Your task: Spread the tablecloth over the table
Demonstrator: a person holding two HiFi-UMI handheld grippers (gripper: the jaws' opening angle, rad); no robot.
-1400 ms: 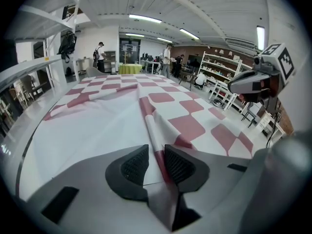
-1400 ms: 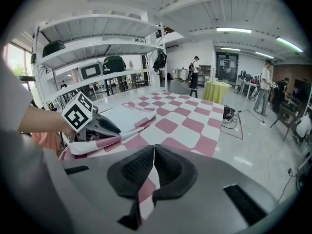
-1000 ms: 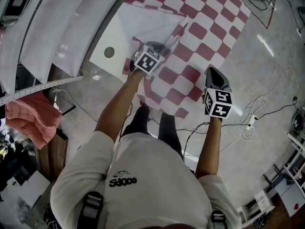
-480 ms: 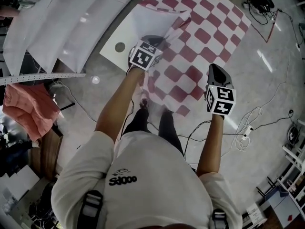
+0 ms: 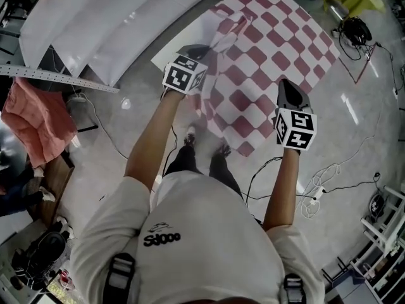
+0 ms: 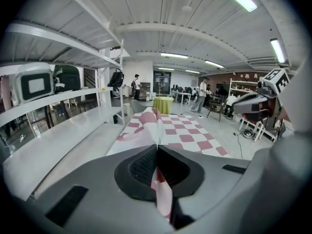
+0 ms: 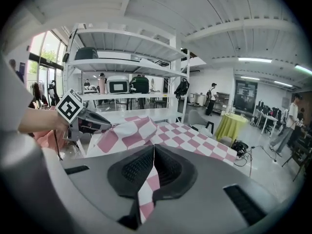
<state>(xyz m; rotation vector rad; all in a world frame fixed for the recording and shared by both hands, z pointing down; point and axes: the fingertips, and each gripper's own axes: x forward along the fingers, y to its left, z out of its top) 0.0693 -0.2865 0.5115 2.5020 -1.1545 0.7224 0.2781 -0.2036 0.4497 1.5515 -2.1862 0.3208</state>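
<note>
A red-and-white checked tablecloth (image 5: 269, 59) lies over a white table (image 5: 180, 40), whose near left corner still shows bare. My left gripper (image 5: 201, 54) is shut on the cloth's near left edge, which is bunched and lifted into a ridge (image 6: 146, 123). My right gripper (image 5: 288, 92) is shut on the near right edge, held up off the table. In the left gripper view, cloth (image 6: 163, 194) hangs down between the closed jaws. In the right gripper view, a checked strip (image 7: 146, 194) is pinched the same way, and the left gripper (image 7: 95, 122) shows to its left.
White shelving (image 5: 95, 24) runs along the table's left side. A pink fabric (image 5: 31, 116) hangs on a rack at the left. Cables (image 5: 329, 176) trail on the floor at the right. A yellow-green covered table (image 7: 230, 123) and some people stand farther off.
Both grippers have risen with the cloth's near edge still pinched. The near part of the cloth hangs higher off the table, and the left side's fold has drawn up.
</note>
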